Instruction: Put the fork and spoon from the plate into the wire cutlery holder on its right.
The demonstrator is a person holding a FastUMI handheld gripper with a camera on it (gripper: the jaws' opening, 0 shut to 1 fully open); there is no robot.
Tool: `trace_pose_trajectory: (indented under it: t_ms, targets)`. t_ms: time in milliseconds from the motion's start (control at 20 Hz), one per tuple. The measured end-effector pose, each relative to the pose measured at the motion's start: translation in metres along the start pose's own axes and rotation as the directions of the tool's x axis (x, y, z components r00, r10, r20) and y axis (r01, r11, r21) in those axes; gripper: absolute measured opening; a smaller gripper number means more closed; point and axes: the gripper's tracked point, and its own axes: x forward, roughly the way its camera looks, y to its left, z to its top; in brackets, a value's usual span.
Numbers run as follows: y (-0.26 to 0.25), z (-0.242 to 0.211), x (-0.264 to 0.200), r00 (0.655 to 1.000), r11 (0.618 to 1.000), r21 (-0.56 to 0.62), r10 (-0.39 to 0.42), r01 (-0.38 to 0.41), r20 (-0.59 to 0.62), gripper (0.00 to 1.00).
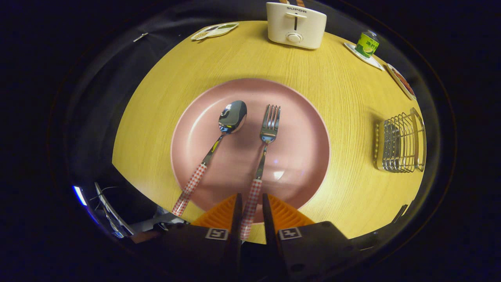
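Fork [266, 145] and spoon [219, 145] lie side by side on the pink plate [309, 129], bowls and tines away from the camera, checked handles pointing back toward the hand-held gripper [250, 211]. The handles overhang the plate's near rim, which leaves a little air under them; probably the reason they are approached from the handle end.

Hand-held gripper sits low at the plate's 6 o'clock edge, its two fingers running nearly level with the counter [164, 102] and straddling the fork's handle. The handle runs straight down the narrow gap between them. The gap is tight and the fingers look very close to the handle on both sides, but whether they press on it I cannot tell. The fork lies flat on the plate, not lifted.

The spoon lies just to the fork's 9 o'clock, angled so its handle end splays out toward 7 o'clock, clear of the fingers.

Wire cutlery holder [401, 145] stands on the counter at the plate's 3 o'clock, well apart from the rim, with nothing visible in it. Judgement: fork goes first, being on the holder's side; the carry would be a swing toward 3 o'clock with the fork tipped to drop into the holder's open top.

Far side of the counter: a toaster [296, 26] at 12 o'clock, a green can [367, 44] at about 1 o'clock.

Task at its opening step; neither piece delivered.
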Motion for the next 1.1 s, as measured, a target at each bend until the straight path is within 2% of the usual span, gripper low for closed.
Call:
trace_pose_trajectory:
  t_ms: [50, 200, 350, 500, 700, 800, 900, 1000, 1100]
  targets:
    - [-0.003, 0.0, -0.003, 1.0, 1.0, 0.001, -0.004, 0.004, -0.003, 0.21]
    - [-0.004, 0.007, -0.005, 1.0, 1.0, 0.019, 0.019, -0.019, 0.022, 0.13]
    - [-0.012, 0.017, -0.026, 0.997, 0.999, 0.012, 0.049, -0.05, 0.055, 0.13]
    - [-0.029, 0.028, -0.065, 0.992, 0.996, -0.05, 0.079, -0.074, 0.102, 0.13]
    - [-0.086, 0.038, -0.13, 0.992, 0.993, -0.103, 0.073, -0.062, 0.104, 0.13]
    - [-0.125, 0.032, -0.161, 0.998, 0.995, -0.092, 0.048, -0.044, 0.047, 0.13]
    - [-0.169, 0.021, -0.179, 0.999, 0.991, -0.133, -0.014, 0.009, -0.038, 0.13]
    - [-0.208, 0.009, -0.19, 0.987, 0.984, -0.167, -0.081, 0.057, -0.138, 0.13]
    - [-0.229, 0.008, -0.191, 0.97, 0.986, -0.154, -0.093, 0.059, -0.224, 0.13]
